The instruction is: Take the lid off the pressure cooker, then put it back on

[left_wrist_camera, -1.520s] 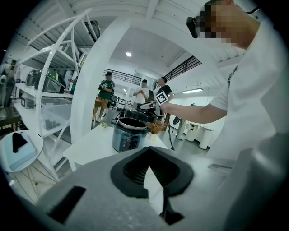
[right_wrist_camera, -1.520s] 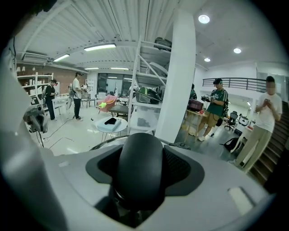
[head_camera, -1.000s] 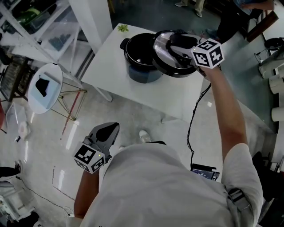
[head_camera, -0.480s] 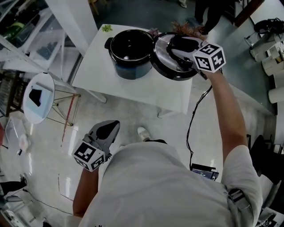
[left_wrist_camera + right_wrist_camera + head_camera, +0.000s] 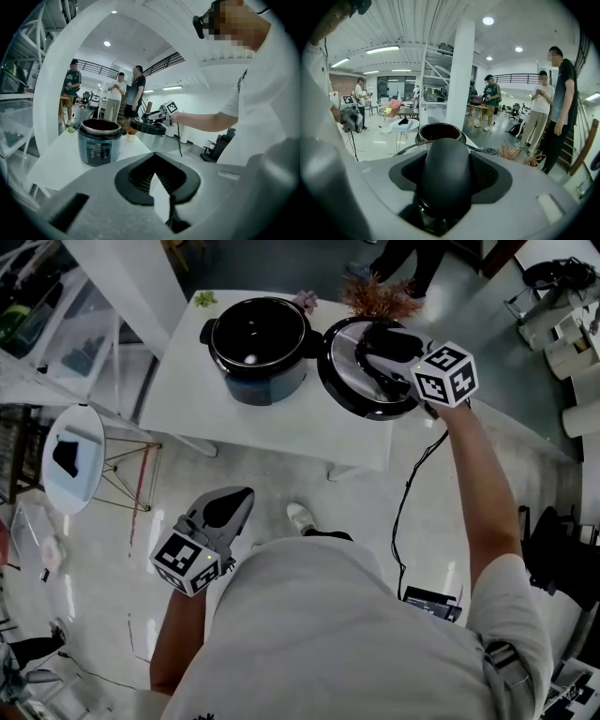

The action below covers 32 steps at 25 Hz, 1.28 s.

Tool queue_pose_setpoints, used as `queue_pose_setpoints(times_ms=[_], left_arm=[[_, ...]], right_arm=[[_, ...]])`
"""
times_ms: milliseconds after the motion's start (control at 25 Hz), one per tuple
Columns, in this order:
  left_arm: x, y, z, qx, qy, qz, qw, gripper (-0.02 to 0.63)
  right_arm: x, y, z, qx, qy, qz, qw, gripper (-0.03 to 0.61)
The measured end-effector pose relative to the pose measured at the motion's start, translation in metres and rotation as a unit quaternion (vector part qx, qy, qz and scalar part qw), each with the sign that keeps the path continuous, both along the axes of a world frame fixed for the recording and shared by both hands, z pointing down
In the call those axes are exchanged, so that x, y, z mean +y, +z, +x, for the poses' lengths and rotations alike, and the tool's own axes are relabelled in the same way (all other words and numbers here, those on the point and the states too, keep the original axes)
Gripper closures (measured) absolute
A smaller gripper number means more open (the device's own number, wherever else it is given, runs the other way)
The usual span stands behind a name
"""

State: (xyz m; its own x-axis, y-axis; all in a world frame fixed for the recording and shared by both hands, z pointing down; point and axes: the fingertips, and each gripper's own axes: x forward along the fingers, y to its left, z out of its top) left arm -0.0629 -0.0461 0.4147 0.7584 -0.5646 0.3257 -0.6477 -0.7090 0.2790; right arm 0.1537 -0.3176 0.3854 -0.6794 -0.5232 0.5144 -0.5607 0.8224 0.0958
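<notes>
Pressure cooker [image 5: 255,352] dark blue-grey; lid [image 5: 339,371] black, silvery rim; table [image 5: 281,432] white.

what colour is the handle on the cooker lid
Black; the lid handle shows best in the right gripper view.

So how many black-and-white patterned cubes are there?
2. One sits on the right gripper holding the round black-and-silver lid beside the black pot; the other on the left gripper, low by the person's side.
</notes>
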Motion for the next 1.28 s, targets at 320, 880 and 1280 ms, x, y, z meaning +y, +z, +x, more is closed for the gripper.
queue_pose_setpoints(times_ms=[320, 880, 1280], left_arm=[[-0.007, 0.002, 0.007, -0.009, 0.011, -0.002, 0.9999, 0.607], [-0.016, 0.005, 0.019, -0.018, 0.012, -0.009, 0.9997, 0.607], [-0.022, 0.011, 0.017, -0.029, -0.011, -0.019, 0.9994, 0.607]], right_arm=[[0.013, 0.033, 0.022, -0.001, 0.014, -0.011, 1.0, 0.287], [0.029, 0.103, 0.021, -0.003, 0.011, -0.035, 0.999, 0.287], [0.026, 0.151, 0.013, 0.001, 0.003, -0.046, 0.999, 0.287]])
